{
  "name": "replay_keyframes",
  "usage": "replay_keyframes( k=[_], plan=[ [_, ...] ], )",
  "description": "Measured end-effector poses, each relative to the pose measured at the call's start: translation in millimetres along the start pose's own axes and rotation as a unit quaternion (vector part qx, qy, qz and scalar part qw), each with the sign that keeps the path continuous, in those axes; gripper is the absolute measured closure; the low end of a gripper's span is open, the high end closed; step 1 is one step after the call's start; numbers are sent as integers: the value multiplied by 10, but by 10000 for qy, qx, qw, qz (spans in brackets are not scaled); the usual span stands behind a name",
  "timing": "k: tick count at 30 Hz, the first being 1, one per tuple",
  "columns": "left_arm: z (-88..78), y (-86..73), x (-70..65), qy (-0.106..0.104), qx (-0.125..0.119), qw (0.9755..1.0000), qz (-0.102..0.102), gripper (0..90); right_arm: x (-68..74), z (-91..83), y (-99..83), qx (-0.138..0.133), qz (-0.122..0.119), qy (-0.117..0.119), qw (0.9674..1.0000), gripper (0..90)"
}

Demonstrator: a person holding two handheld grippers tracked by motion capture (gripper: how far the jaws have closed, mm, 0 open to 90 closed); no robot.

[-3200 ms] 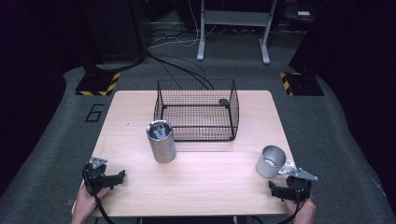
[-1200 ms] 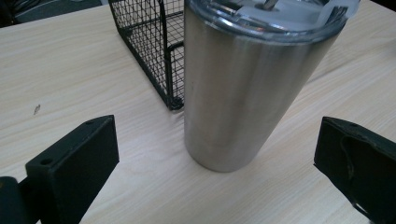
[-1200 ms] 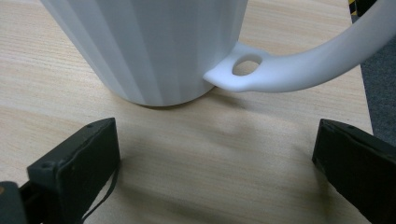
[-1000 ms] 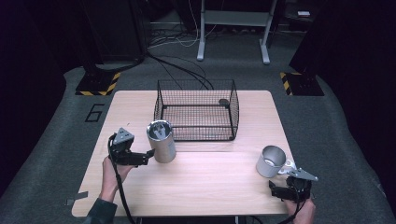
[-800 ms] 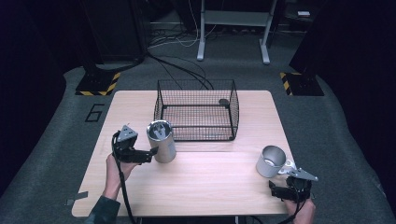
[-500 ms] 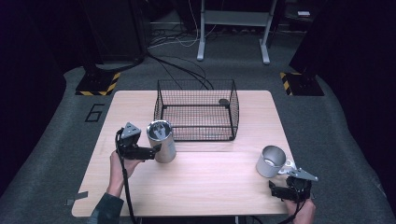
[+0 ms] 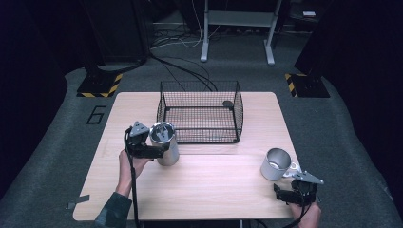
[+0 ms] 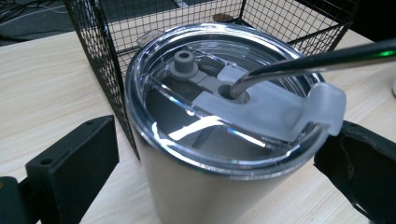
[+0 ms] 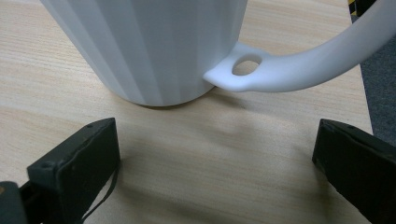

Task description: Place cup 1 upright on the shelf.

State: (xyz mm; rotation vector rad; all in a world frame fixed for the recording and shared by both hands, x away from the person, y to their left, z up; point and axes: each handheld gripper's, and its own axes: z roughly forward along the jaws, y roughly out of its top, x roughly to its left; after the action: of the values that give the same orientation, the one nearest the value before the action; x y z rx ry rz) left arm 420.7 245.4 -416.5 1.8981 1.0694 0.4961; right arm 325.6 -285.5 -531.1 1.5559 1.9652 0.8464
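Since the earliest frame, the left gripper (image 7: 151, 151) has travelled from the near left corner of the bench (image 7: 199, 190) up to the tumbler (image 7: 165, 144), the forearm reaching in from the near edge with the hand (image 7: 133, 161) behind it. Its jaws stand wide, one on each side of the tumbler, not yet touching it. That tumbler is a smooth steel cylinder with a clear lid (image 8: 224, 100) and a metal straw (image 8: 317, 58), just beside the near left corner of the black wire basket (image 7: 199, 111). At the near right, the right gripper (image 7: 295, 194) lies low, jaws wide and empty, just short of the white ribbed mug (image 9: 154, 46) and its looped handle (image 9: 299, 67).
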Motion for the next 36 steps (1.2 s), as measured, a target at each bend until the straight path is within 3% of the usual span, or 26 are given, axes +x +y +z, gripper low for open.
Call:
replay_keyframes(
  k=[27, 36],
  plan=[
    [269, 4, -37, 95, -149, 9998, -71, 1, 5, -4, -1, 12, 49, -12, 10000, 1],
    [288, 0, -51, 156, -212, 9996, -53, 10, 1, -1, -7, -34, 35, -1, 10000, 1]
  ],
)
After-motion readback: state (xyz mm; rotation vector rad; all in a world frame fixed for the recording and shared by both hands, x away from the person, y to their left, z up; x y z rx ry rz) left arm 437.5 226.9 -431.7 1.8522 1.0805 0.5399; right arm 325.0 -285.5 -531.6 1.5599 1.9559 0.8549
